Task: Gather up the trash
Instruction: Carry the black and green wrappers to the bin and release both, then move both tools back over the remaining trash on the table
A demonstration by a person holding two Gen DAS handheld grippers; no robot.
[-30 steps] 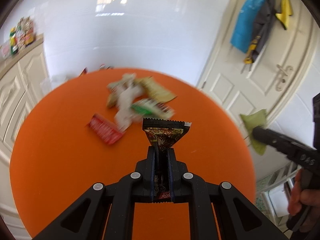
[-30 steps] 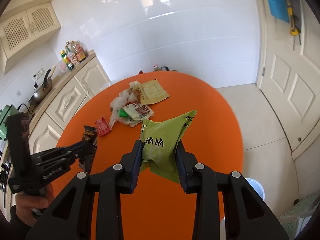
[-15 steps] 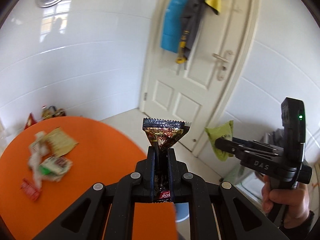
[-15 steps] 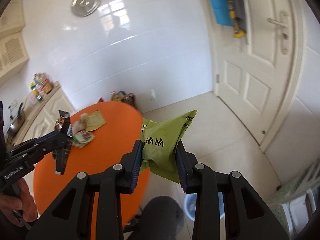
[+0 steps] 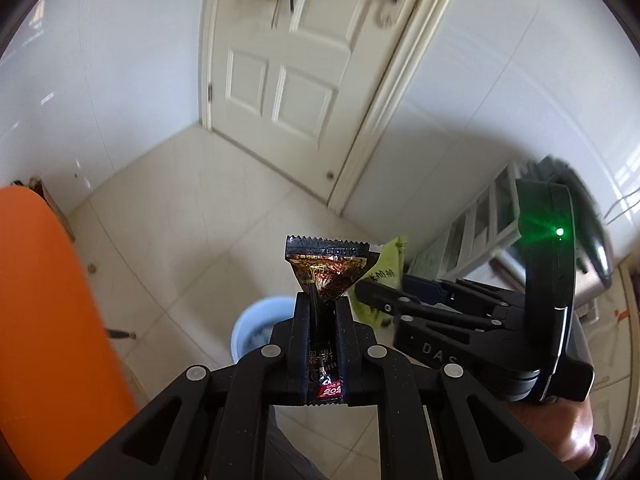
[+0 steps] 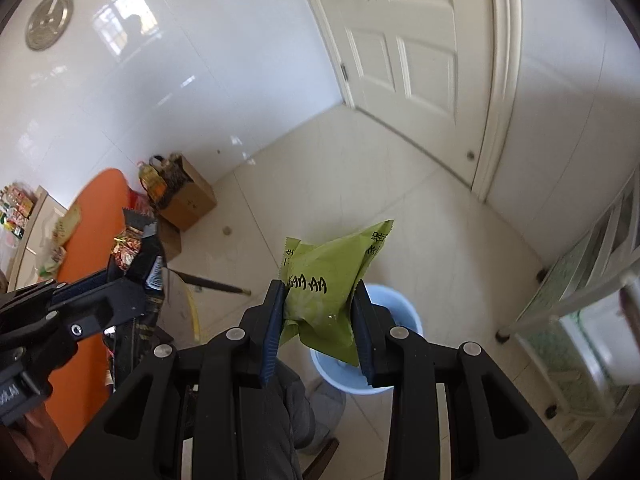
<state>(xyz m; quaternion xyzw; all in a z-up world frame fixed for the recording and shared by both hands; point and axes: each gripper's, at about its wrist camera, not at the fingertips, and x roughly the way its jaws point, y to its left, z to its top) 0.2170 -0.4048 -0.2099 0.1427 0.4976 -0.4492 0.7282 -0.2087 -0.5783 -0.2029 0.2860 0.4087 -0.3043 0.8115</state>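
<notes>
White tiled floor [image 6: 400, 200] and the white panelled door [image 5: 288, 80] now fill both of my views, where a second ago the round orange table [image 5: 44, 320] with its litter filled them. I have turned away from that table; it is now only a strip at the left edge. This means the picking is done for these two pieces and the dropping comes next, I think.

My left gripper [image 5: 323, 336] is pressed shut on the dark brown foil snack wrapper [image 5: 326, 272], which stands up between the jaws. My right gripper [image 6: 320, 316] is closed part-way on the puffy green snack packet [image 6: 328, 280], squeezing it on both sides.

One round pale blue plastic bin [image 6: 404, 312] stands on the floor, below and just beyond both grippers. Something pale lies inside it, but I cannot tell what. More wrappers are still on the table, so the task is not finished.
</notes>
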